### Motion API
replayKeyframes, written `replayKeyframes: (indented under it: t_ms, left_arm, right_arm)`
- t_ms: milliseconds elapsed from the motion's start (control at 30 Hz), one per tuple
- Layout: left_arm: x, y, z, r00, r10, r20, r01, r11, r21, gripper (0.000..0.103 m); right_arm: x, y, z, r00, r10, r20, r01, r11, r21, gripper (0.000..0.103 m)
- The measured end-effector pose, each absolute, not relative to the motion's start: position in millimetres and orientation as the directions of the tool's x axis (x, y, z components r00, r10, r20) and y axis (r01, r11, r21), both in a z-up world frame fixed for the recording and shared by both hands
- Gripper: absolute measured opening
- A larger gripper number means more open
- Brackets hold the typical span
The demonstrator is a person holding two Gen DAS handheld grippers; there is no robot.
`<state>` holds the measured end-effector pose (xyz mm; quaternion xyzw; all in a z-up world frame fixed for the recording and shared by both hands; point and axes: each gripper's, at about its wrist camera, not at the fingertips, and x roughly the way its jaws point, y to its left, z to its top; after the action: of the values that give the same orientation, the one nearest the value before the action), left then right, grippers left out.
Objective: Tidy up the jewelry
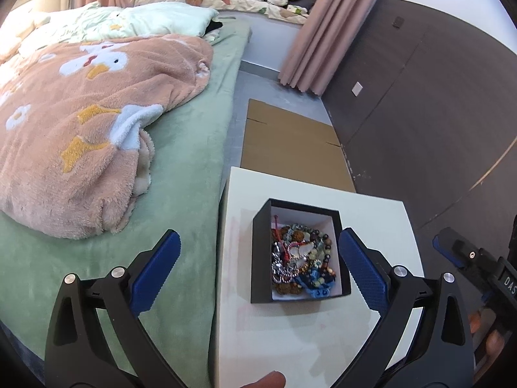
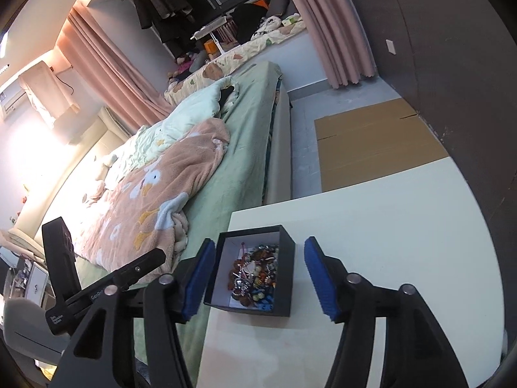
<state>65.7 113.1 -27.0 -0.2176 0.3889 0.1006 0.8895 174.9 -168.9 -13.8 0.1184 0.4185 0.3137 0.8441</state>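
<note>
Your left gripper (image 1: 258, 270) stands released, its blue pads spread as wide as they go, with nothing pressed between them. In the left wrist view the box (image 1: 261, 258) sits at lower centre of the frame, in the gap between the two pads but touched by neither. It is a black open box with a white lining, resting on the white table (image 1: 371, 213), near the table's left edge. The jewelry (image 1: 302, 255) lies heaped inside it: beads, silvery chain, a red cord and blue pieces, filling the near part of the box.

Your right gripper (image 2: 260, 278) is also released, its pads apart and empty. In the right wrist view the box (image 2: 287, 278) lies at lower centre, between the pads and clear of both, with the jewelry (image 2: 255, 274) piled toward its near right side.

To the left of the table in both views lies the bed (image 1: 187, 168) with a green sheet and a peach blanket (image 1: 84, 129) bunched on it. Flat cardboard (image 1: 290, 142) lies on the floor beyond the table, and a pink curtain (image 1: 320, 32) hangs at upper right. A fingertip (image 1: 265, 381) shows at the bottom edge of the left wrist view.
</note>
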Motion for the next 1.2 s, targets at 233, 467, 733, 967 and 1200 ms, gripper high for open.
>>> replayKeyframes:
  t_ms: [233, 467, 733, 967, 1200]
  left_arm:
    - [50.9, 86.9, -16.6, 0.687, 0.005, -0.726, -0.280, 0.925, -0.259, 0.098]
    - [30.5, 52.6, -2.7, 0.715, 0.024, -0.699, -0.188, 0.969, -0.159, 0.098]
    - [7.2, 36.7, 5.6, 0.744, 0.022, -0.668, -0.153, 0.978, -0.138, 0.098]
    - [-2.6, 24.8, 7.3, 0.761, 0.013, -0.648, -0.111, 0.988, -0.110, 0.098]
    - [-5.2, 19.7, 11.9, 0.774, 0.016, -0.632, -0.102, 0.990, -0.100, 0.098]
  right_arm:
    - [154.8, -193.1, -7.4, 0.497, 0.585, -0.641, -0.411, 0.809, 0.420, 0.085]
    - [133.2, -221.5, -1.1, 0.536, 0.549, -0.641, -0.408, 0.834, 0.372, 0.095]
    - [120.0, -240.9, -3.2, 0.555, 0.510, -0.656, -0.410, 0.855, 0.318, 0.095]
    - [113.5, -249.8, -9.1, 0.567, 0.494, -0.658, -0.428, 0.860, 0.277, 0.095]
    - [111.9, -256.4, -12.8, 0.573, 0.487, -0.659, -0.433, 0.863, 0.261, 0.095]
